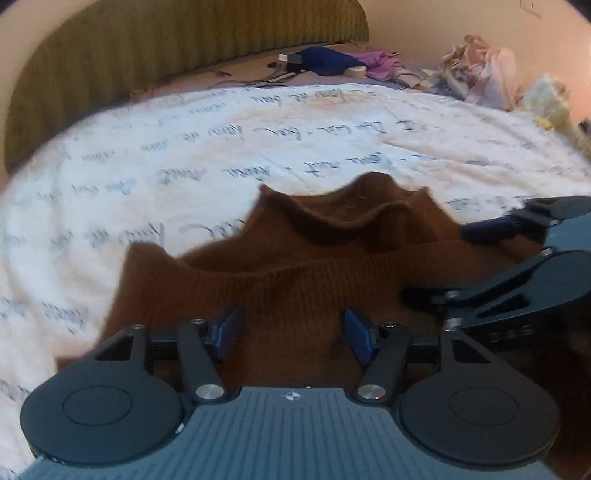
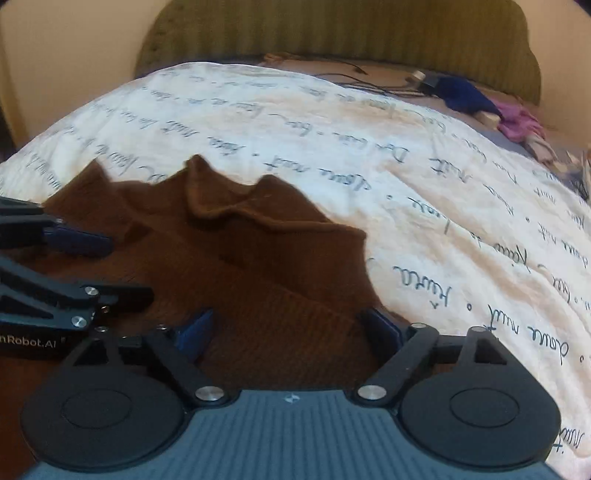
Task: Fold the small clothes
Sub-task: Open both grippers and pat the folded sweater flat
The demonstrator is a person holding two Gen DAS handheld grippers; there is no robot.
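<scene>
So both claws are down over the brown knit garment (image 1: 295, 266) on the bed, side by side. My left claw (image 1: 293, 334) has its jaws apart with the ribbed cloth lying under the gap, nothing pinched. Same on the right claw (image 2: 288, 332): jaws spread wide, blue pads clear of the knit. My guess is a fold just got laid down and let go, since the far edge sits bunched and wavy rather than flat, so it probably needs smoothing.

The garment lies on a white duvet (image 1: 184, 155) printed with looping handwriting; too blurred to read properly. The only legible label is "nRobot.AI", cut off at the picture edge, on the left claw's body in the right wrist view. The green headboard (image 2: 332, 33) and the clothes pile (image 1: 476, 70) aren't in play.
</scene>
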